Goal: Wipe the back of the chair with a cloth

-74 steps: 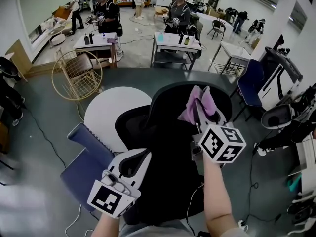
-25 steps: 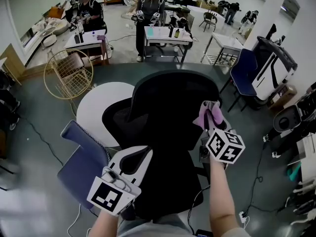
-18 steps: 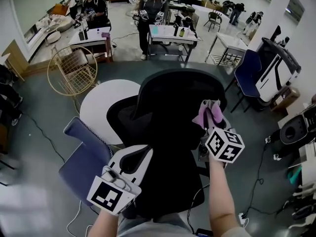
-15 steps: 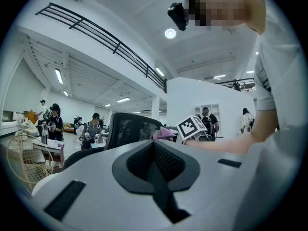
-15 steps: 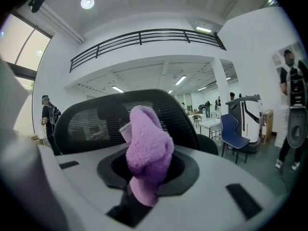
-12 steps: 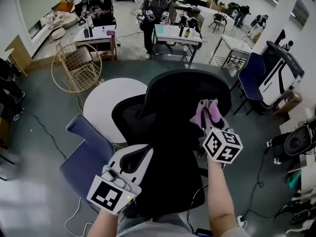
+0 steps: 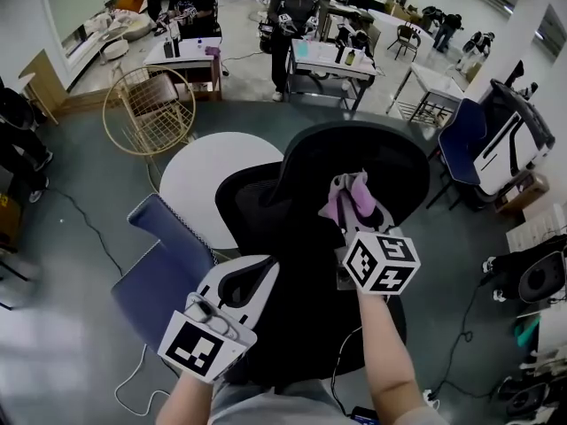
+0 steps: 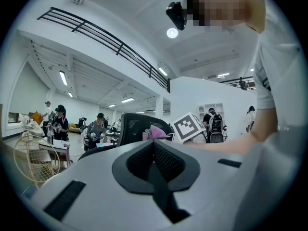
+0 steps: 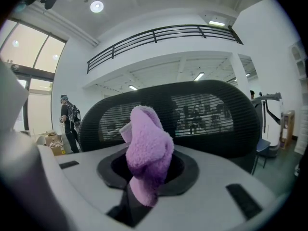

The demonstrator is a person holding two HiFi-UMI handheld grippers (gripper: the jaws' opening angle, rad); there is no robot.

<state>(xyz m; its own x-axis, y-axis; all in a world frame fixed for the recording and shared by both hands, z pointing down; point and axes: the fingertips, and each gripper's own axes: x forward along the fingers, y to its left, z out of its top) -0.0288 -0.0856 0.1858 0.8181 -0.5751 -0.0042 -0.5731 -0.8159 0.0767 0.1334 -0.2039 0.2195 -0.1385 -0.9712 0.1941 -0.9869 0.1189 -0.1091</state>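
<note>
The black mesh chair back rises in the middle of the head view, and fills the background of the right gripper view. My right gripper is shut on a fluffy purple cloth, held against the middle of the backrest's rear face. The cloth bulges up out of the right gripper. My left gripper hangs lower left, behind the chair, shut and holding nothing. From the left gripper I see the chair back and cloth ahead.
A blue chair stands close on the left, beside a round white table. A gold wire chair is farther left. Another blue chair is on the right. Desks with people stand behind. Cables lie on the floor.
My right gripper has carried the cloth left across the backrest, from its right edge to about the middle. The left gripper has stayed in place.
</note>
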